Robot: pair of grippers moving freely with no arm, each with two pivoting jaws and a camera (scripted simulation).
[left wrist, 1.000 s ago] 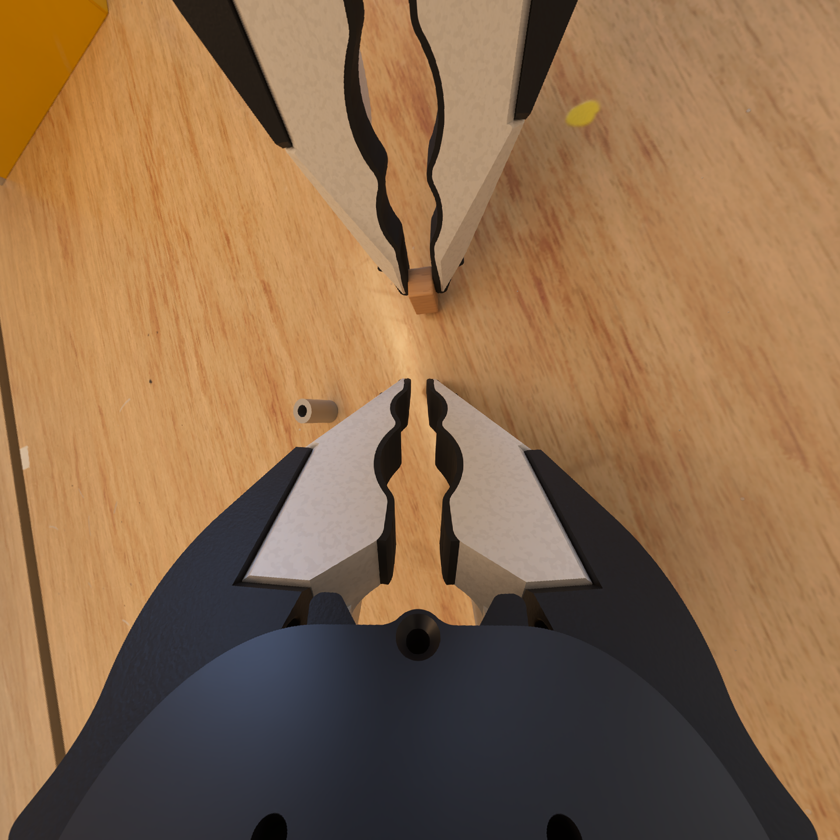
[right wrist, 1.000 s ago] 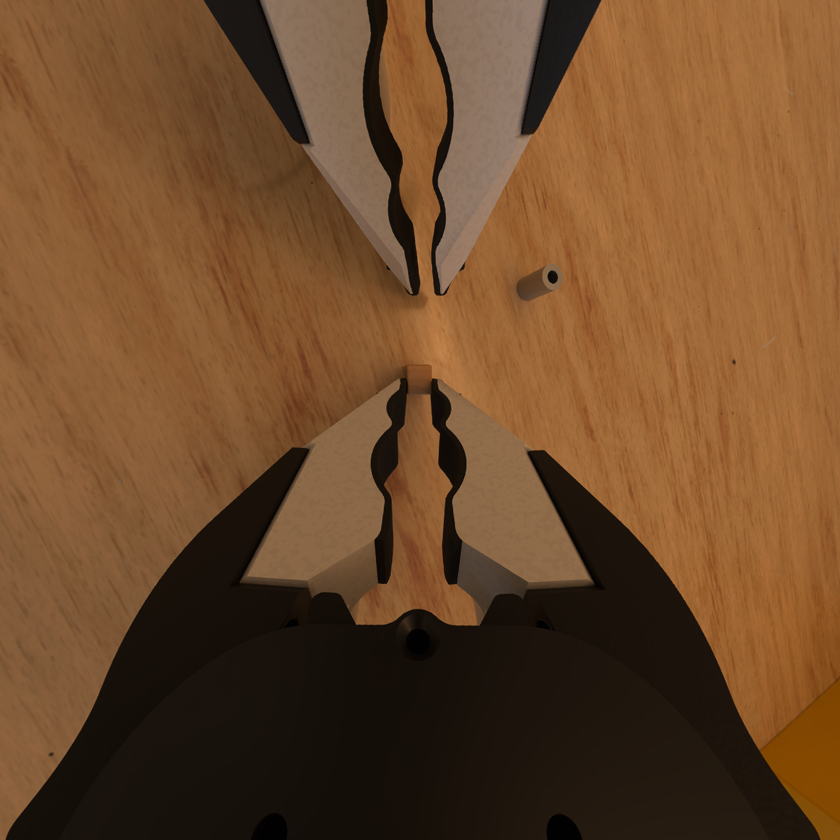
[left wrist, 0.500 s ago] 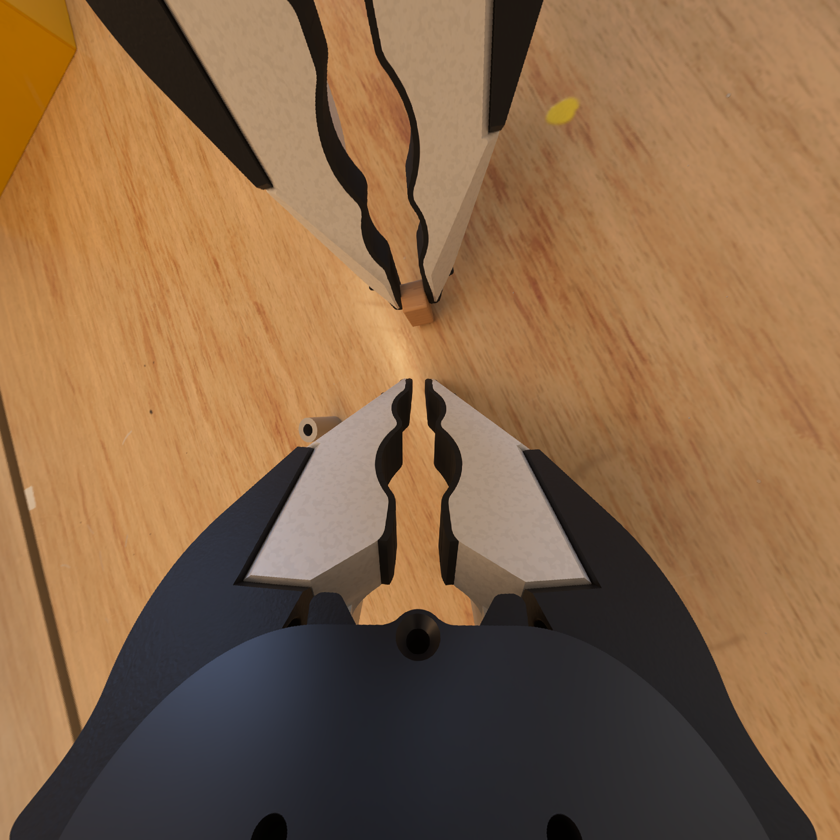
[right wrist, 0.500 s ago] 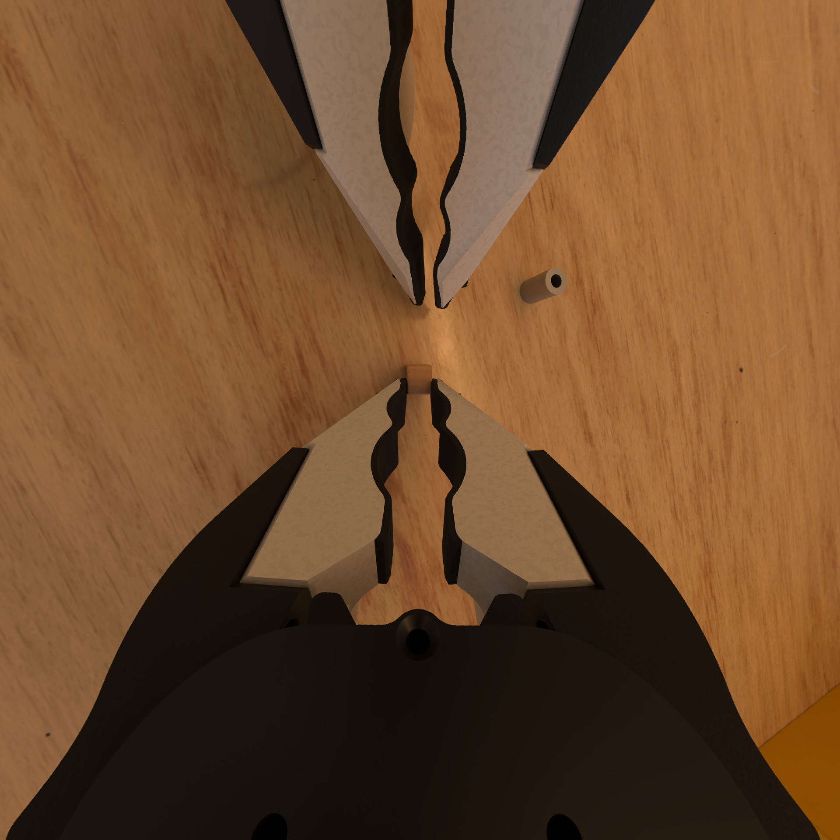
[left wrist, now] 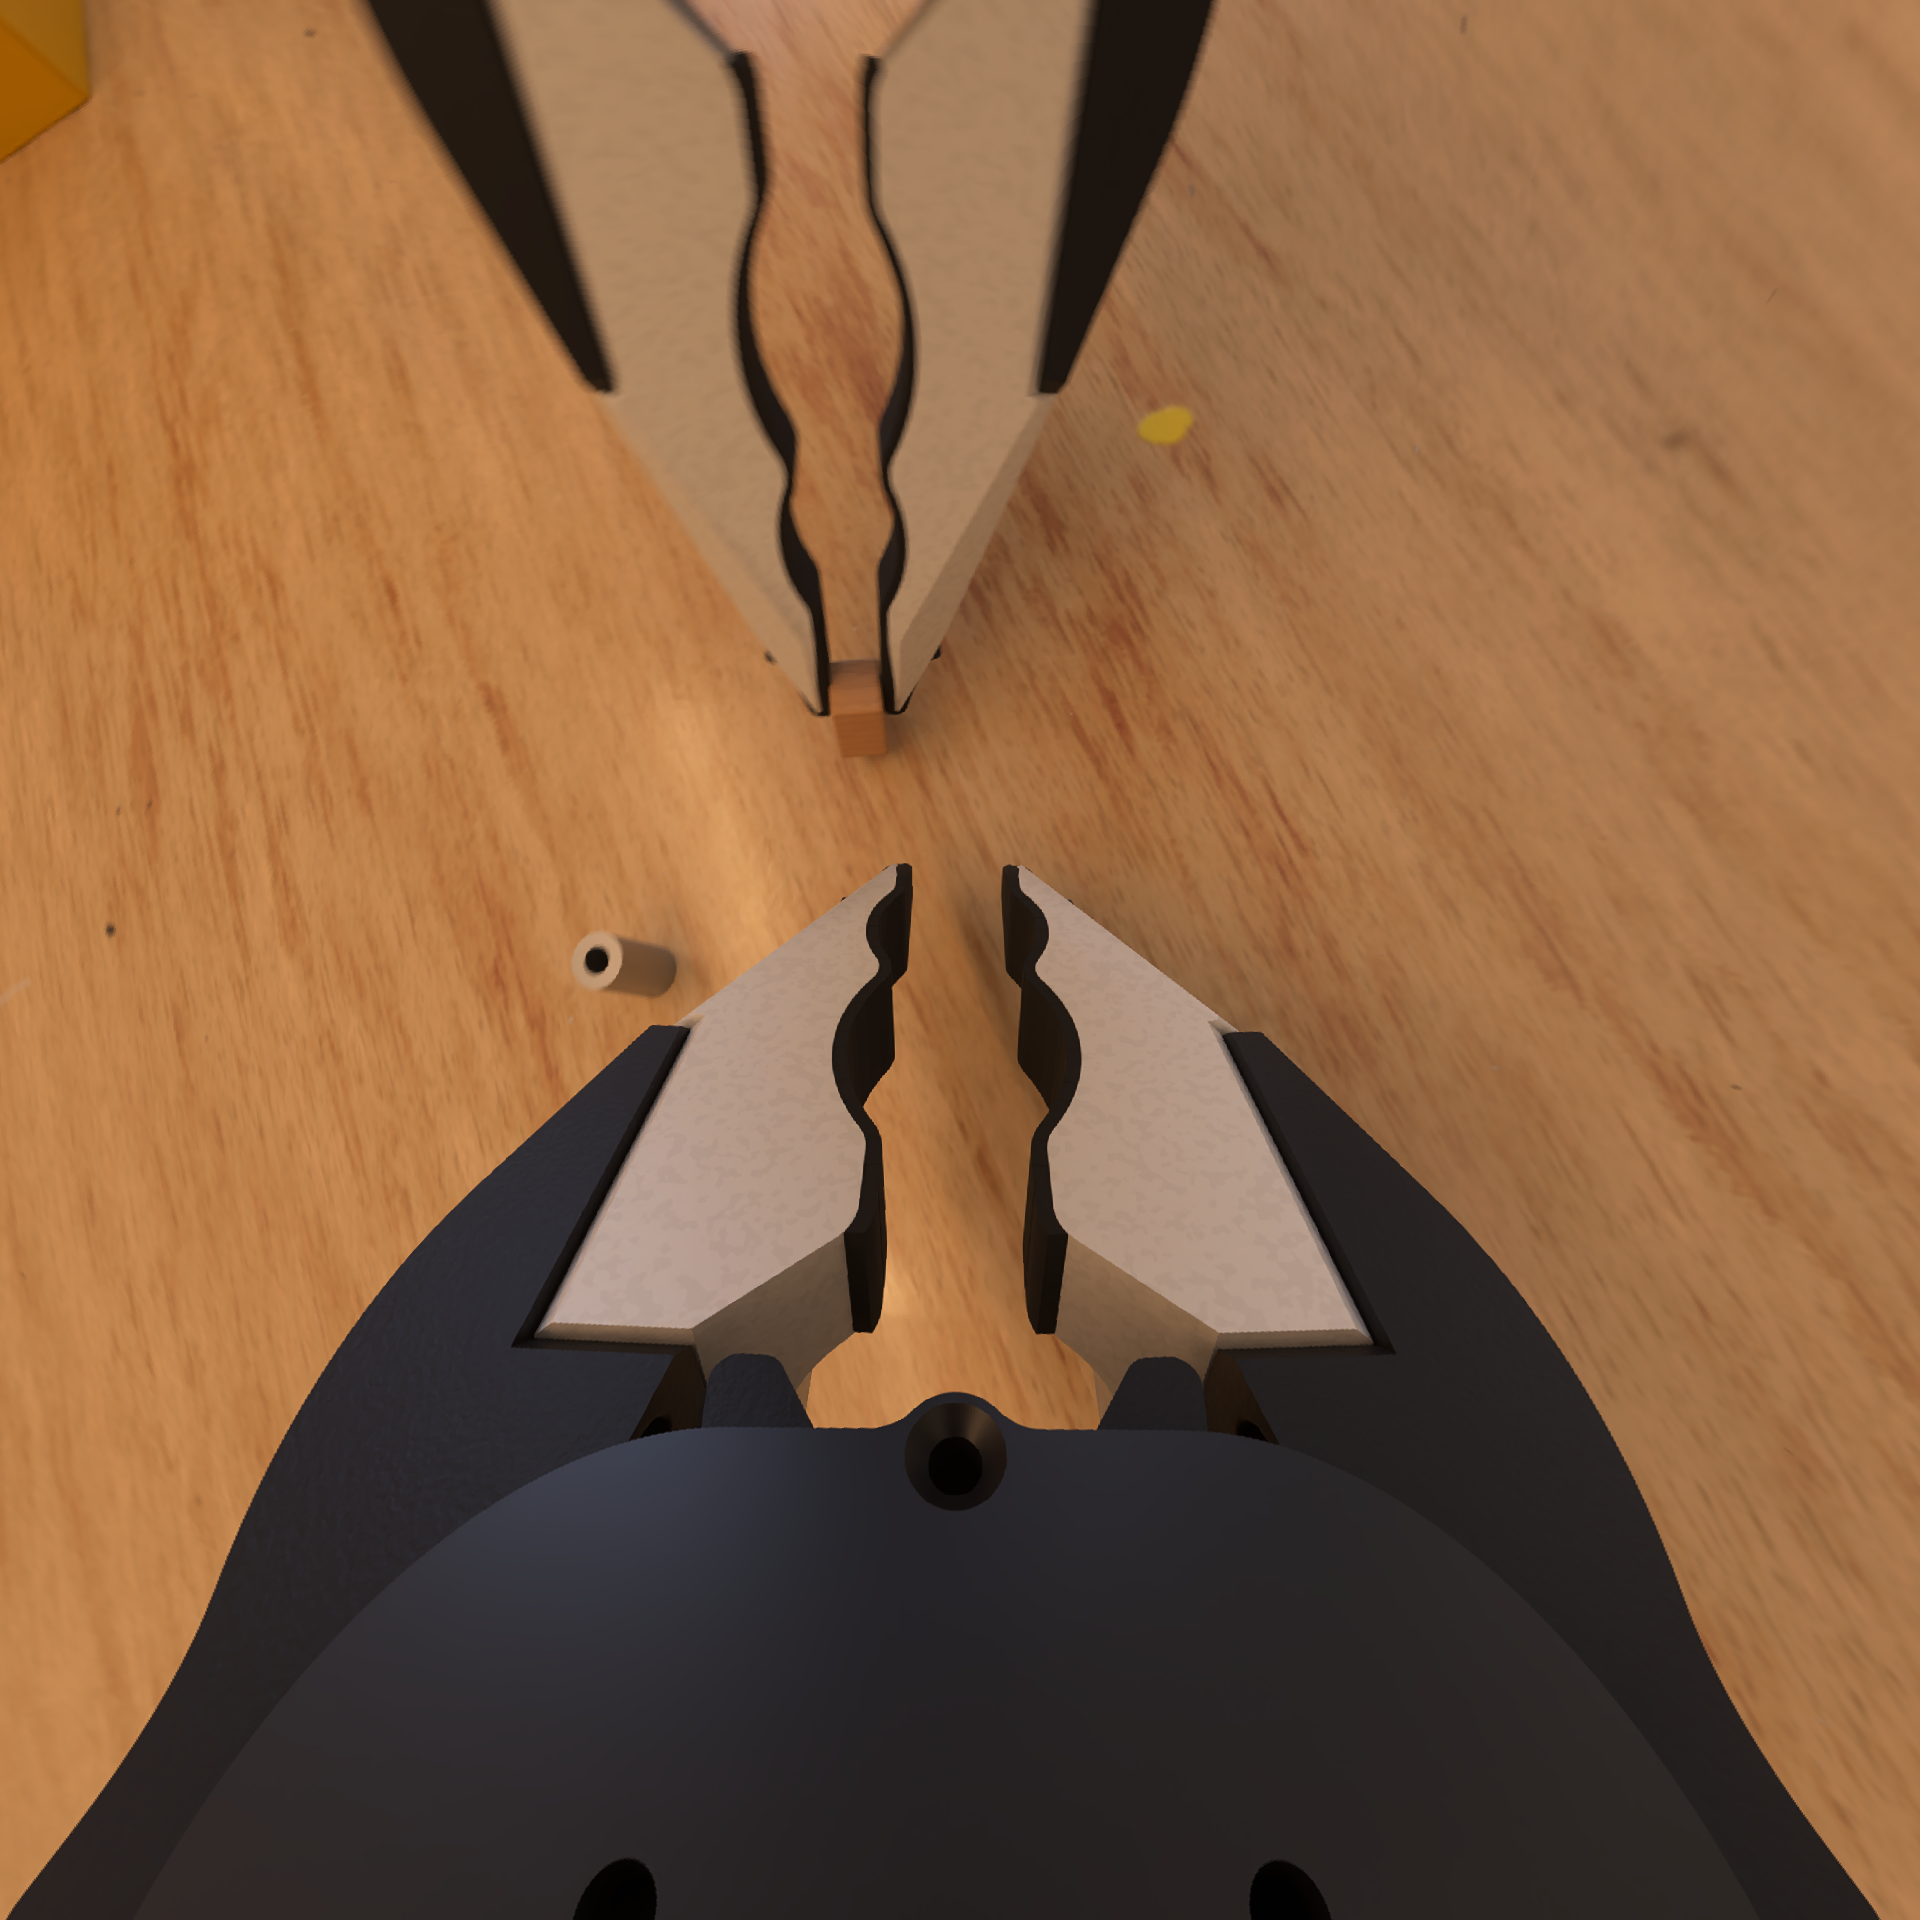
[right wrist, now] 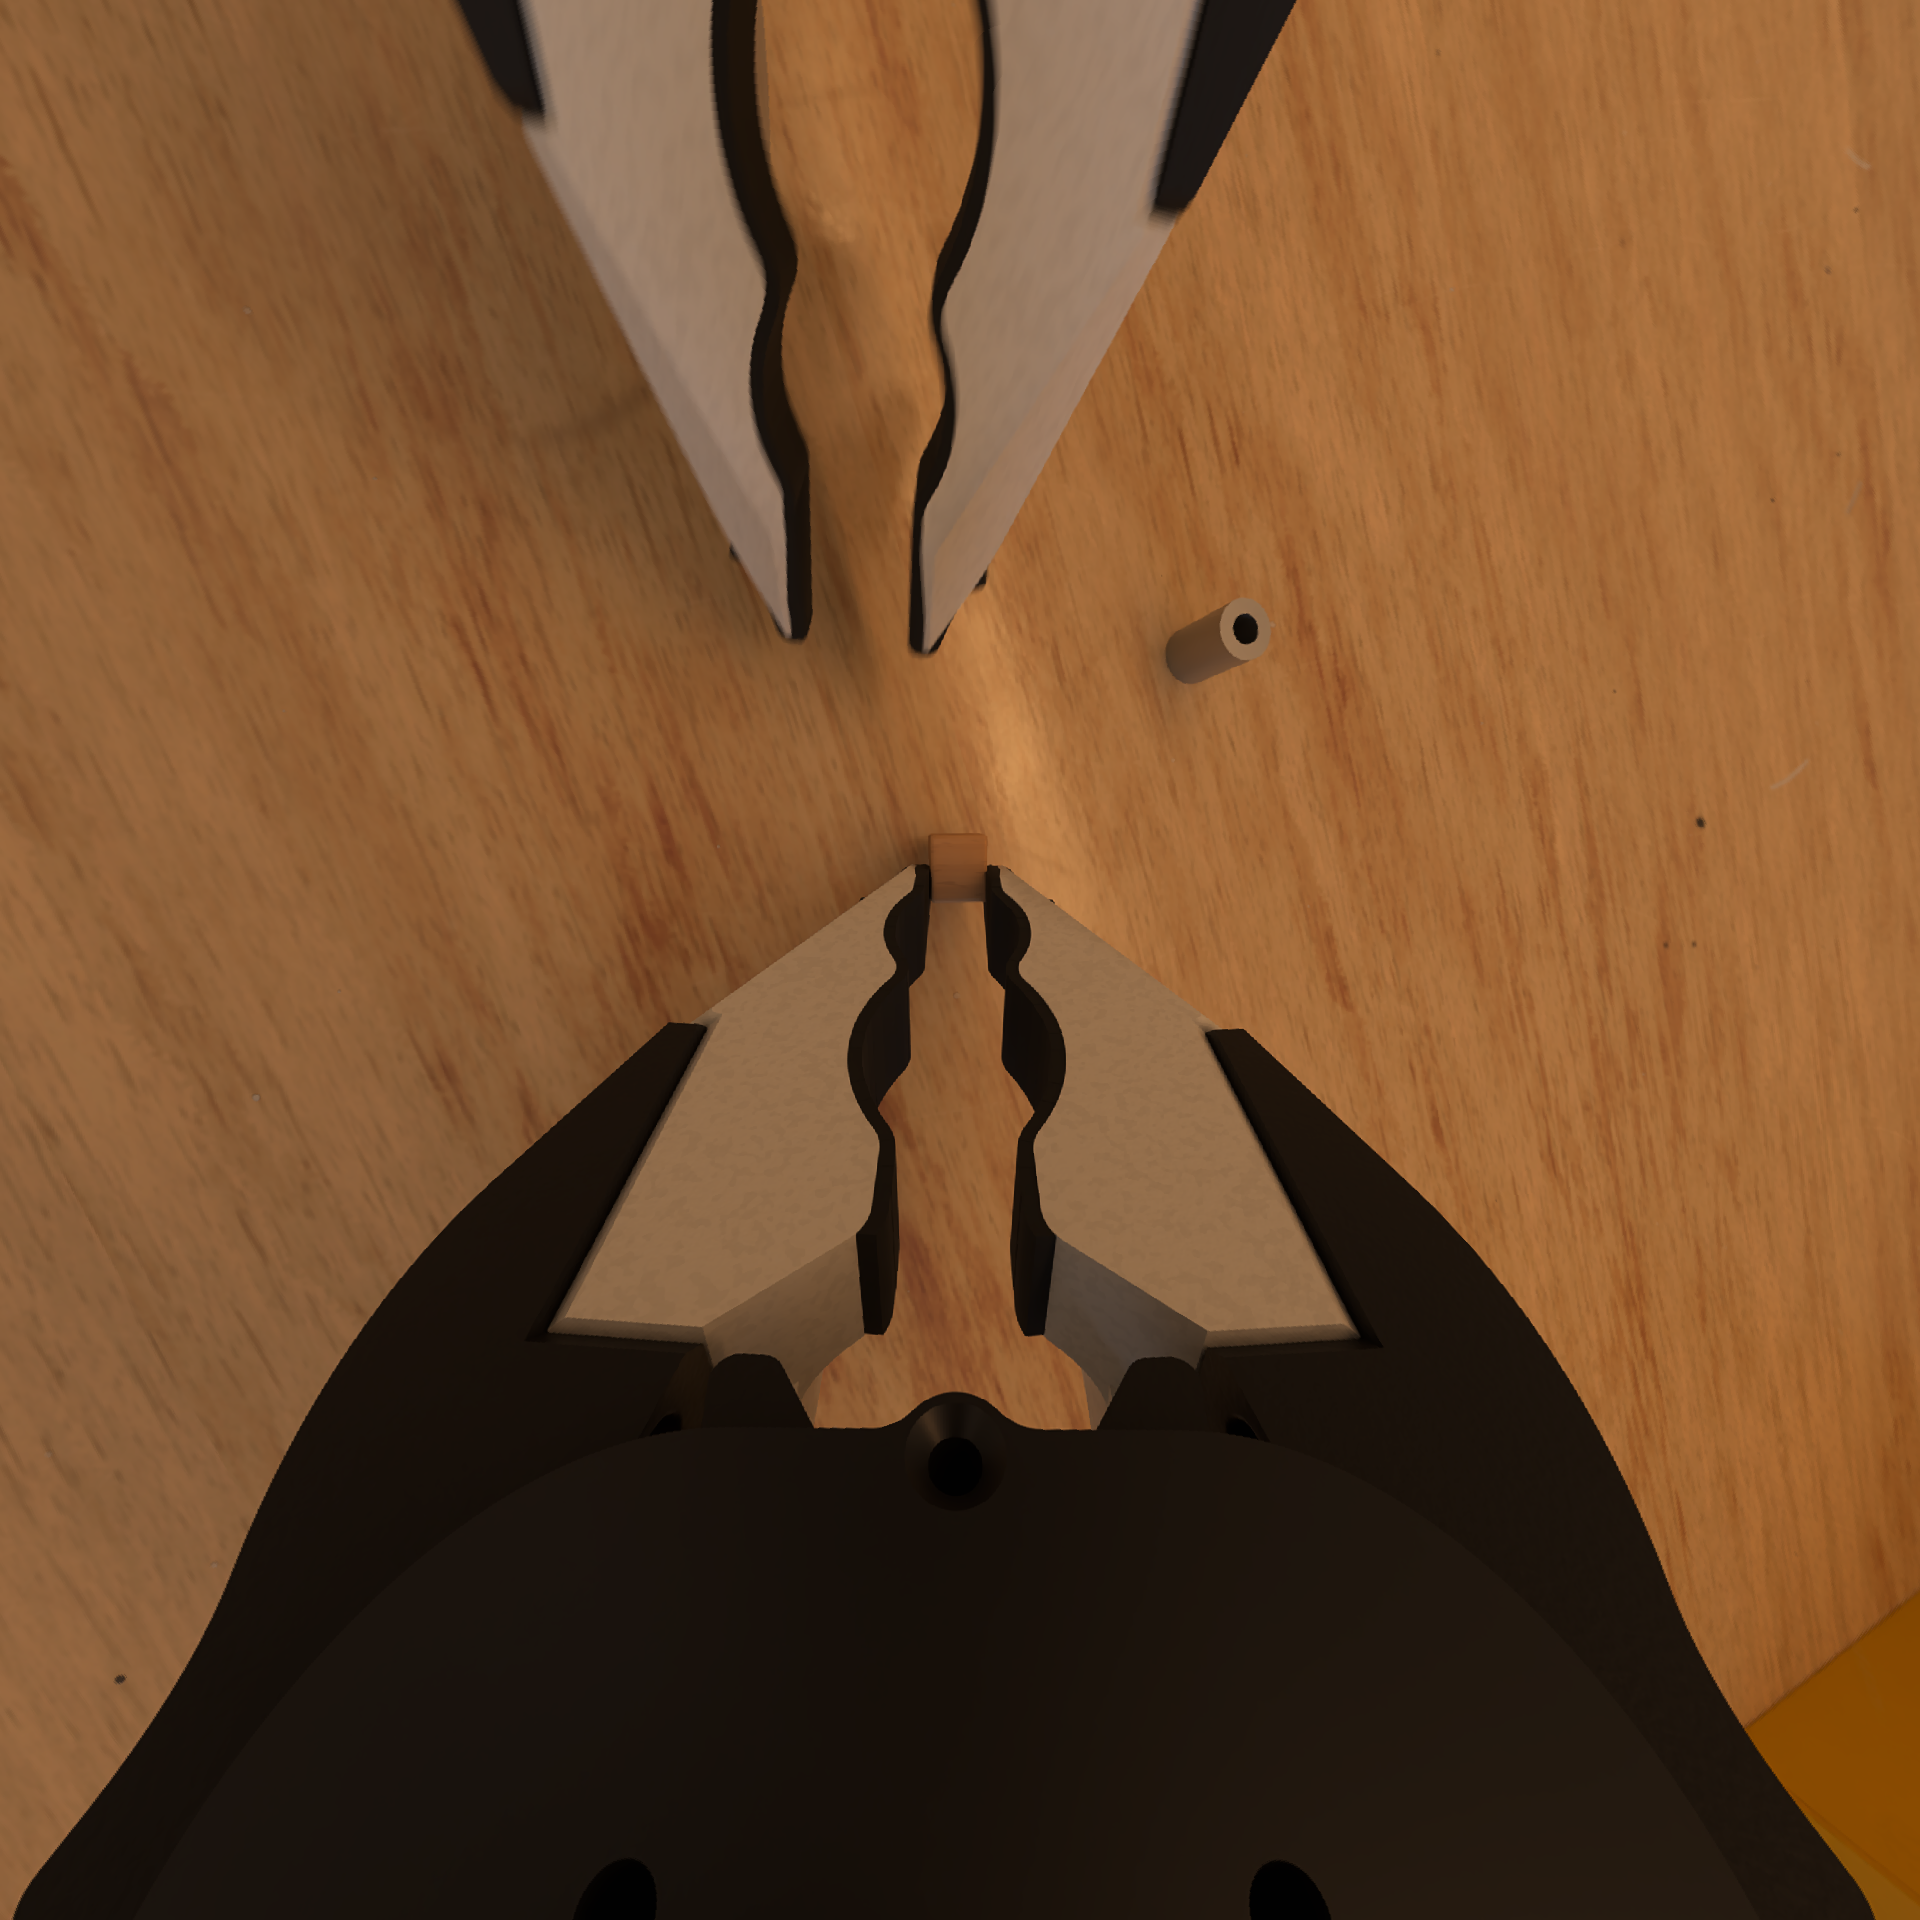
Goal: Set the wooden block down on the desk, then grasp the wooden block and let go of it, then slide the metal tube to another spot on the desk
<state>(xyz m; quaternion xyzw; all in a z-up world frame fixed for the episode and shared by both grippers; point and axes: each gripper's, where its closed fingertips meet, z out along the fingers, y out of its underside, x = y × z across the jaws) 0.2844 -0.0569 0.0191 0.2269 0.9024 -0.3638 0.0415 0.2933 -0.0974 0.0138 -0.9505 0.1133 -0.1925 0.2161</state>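
Observation:
The small wooden block is pinched at the very tips of my right gripper, low over the wooden desk. I cannot tell if it touches the desk. In the left wrist view the block sticks out of the right gripper, which points at me from the top. My left gripper is open and empty, a short way in front of the block. It shows at the top of the right wrist view. The short grey metal tube lies on the desk just left of my left finger. It also shows in the right wrist view.
An orange box stands at the top left corner of the left wrist view and at the bottom right corner of the right wrist view. A small yellow spot marks the desk beyond the right gripper.
My left gripper's fingers have spread apart. It has shifted sideways, so the tube is in full view beside its left finger. The right gripper still holds the block.

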